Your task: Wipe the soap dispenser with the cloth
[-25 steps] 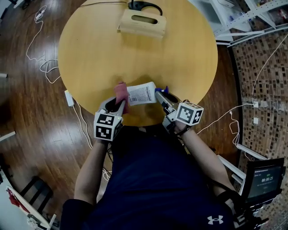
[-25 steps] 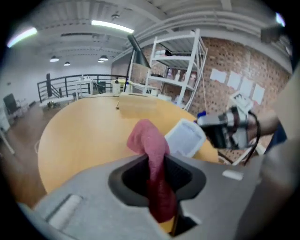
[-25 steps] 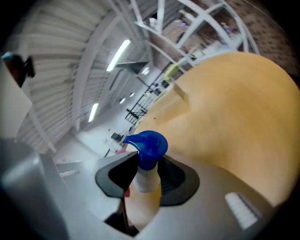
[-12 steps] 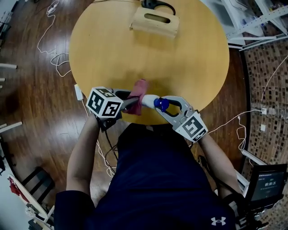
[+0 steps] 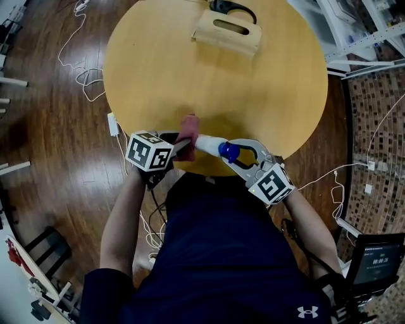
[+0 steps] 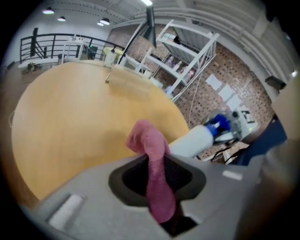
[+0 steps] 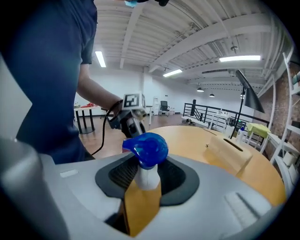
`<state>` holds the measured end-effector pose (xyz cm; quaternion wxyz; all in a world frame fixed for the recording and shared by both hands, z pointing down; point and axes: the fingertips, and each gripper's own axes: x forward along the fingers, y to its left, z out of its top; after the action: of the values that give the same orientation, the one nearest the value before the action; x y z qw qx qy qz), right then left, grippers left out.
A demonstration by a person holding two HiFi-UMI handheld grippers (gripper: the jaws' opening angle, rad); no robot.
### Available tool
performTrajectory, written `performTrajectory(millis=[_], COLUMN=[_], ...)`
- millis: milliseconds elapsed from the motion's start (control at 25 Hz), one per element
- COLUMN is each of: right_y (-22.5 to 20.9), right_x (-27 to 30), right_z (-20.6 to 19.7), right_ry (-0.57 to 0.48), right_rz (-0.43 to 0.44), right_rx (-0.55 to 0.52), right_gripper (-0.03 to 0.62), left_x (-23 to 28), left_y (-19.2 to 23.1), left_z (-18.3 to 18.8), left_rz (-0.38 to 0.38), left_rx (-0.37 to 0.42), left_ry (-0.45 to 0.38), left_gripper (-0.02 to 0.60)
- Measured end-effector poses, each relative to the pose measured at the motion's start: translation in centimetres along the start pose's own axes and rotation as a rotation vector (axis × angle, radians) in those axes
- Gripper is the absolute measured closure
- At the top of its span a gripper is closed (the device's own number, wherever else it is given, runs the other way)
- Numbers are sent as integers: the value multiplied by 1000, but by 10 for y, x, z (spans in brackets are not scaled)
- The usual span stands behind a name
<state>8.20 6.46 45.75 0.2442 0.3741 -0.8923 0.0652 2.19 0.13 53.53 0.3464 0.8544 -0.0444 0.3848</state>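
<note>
The soap dispenser (image 5: pixel 209 145) is a white bottle with a blue pump head (image 5: pixel 228 151), held lying sideways above the near edge of the round table (image 5: pixel 190 69). My right gripper (image 5: pixel 235 154) is shut on its neck just under the blue pump (image 7: pixel 146 148). My left gripper (image 5: pixel 185 145) is shut on a pink cloth (image 5: pixel 188 131), which hangs folded between its jaws (image 6: pixel 152 161). The cloth rests against the bottle's bottom end (image 6: pixel 192 141). The bottle's body is hidden behind the pump in the right gripper view.
A wooden box (image 5: pixel 228 30) with a slot stands at the table's far side, a black object (image 5: pixel 231 8) behind it. Cables (image 5: pixel 82 82) lie on the wooden floor to the left. White shelving (image 5: pixel 354 31) stands at the far right.
The bottle has rolled, so its printed label no longer shows. The right gripper rolled with it. The left gripper with the cloth swung from beside the label to the bottle's bottom end.
</note>
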Motion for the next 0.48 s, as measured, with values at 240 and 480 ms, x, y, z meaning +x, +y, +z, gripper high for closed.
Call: performTrajectory(millis=[240, 480], right_y=[5, 13], right_x=[-2, 1], right_z=[0, 5], right_ry=[26, 29], right_rz=[22, 38], right_rx=[-48, -101], right_gripper=[461, 461], left_x=[-8, 22], left_y=[-48, 23], left_z=[33, -31], left_rz=[-137, 37], left_rx=[45, -40], left_ry=[-82, 80], left_gripper=[494, 495])
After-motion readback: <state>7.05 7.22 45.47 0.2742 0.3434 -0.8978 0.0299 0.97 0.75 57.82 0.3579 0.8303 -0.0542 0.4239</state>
